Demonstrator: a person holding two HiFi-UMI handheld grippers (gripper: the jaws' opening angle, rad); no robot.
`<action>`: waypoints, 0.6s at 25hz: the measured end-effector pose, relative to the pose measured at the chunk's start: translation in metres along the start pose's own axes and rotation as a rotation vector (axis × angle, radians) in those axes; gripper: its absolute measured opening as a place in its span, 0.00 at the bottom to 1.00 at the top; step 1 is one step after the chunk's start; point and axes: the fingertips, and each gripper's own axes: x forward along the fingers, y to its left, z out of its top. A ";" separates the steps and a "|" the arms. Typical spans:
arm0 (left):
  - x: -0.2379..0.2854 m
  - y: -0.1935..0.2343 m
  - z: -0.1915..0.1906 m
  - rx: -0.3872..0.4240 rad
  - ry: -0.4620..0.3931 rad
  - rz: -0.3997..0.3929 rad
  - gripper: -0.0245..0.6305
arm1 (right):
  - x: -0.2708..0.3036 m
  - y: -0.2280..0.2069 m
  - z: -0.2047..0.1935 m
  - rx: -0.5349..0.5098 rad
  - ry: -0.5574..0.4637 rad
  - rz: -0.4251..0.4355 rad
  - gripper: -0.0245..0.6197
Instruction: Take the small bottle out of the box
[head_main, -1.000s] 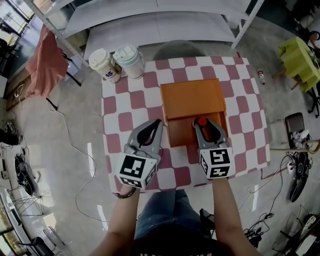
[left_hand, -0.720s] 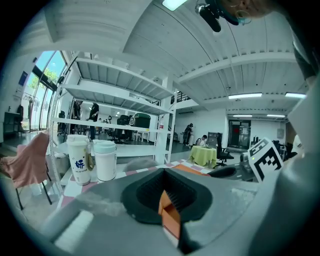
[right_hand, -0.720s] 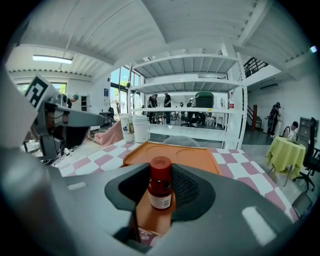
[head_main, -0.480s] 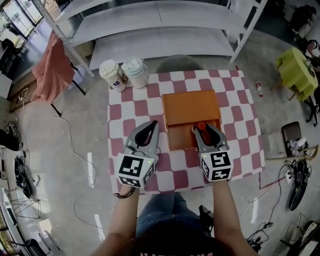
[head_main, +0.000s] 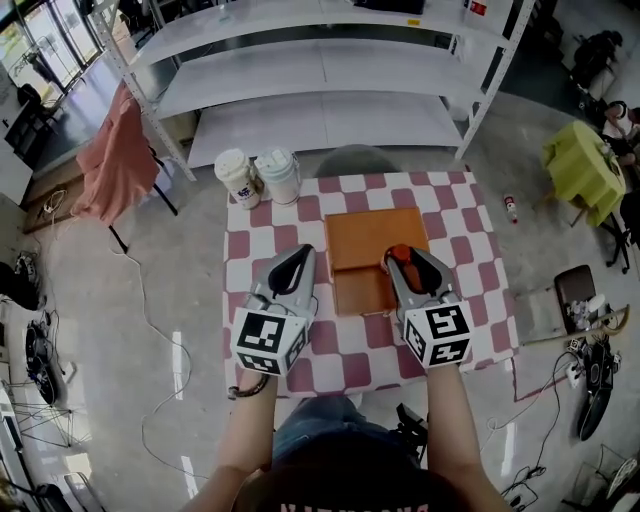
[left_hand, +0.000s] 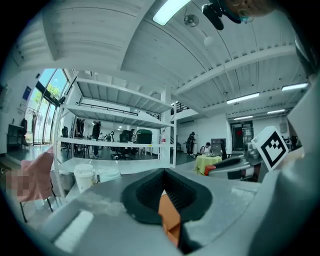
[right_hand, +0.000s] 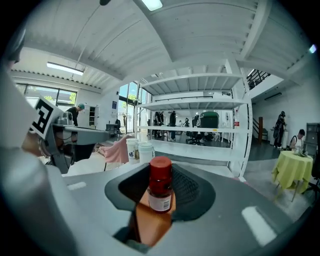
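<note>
The right tool (head_main: 402, 258) clamps the bottle (right_hand: 160, 186) over the box (head_main: 372, 232). The left tool (head_main: 302, 254), at its nine o'clock, has its jaws together.

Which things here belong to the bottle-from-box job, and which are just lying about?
Job: small bottle, gripped by the right gripper; orange box.

Lying about: printed lidded cup; plain lidded cup; pink cloth; white shelving.
</note>
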 end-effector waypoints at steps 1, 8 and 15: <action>-0.001 0.000 0.004 0.004 -0.009 0.002 0.03 | -0.002 0.000 0.007 -0.006 -0.013 0.000 0.25; -0.009 -0.004 0.027 0.024 -0.055 0.014 0.03 | -0.018 0.001 0.039 -0.045 -0.063 0.002 0.25; -0.023 -0.020 0.037 0.034 -0.085 0.020 0.03 | -0.048 0.003 0.051 -0.051 -0.100 -0.003 0.25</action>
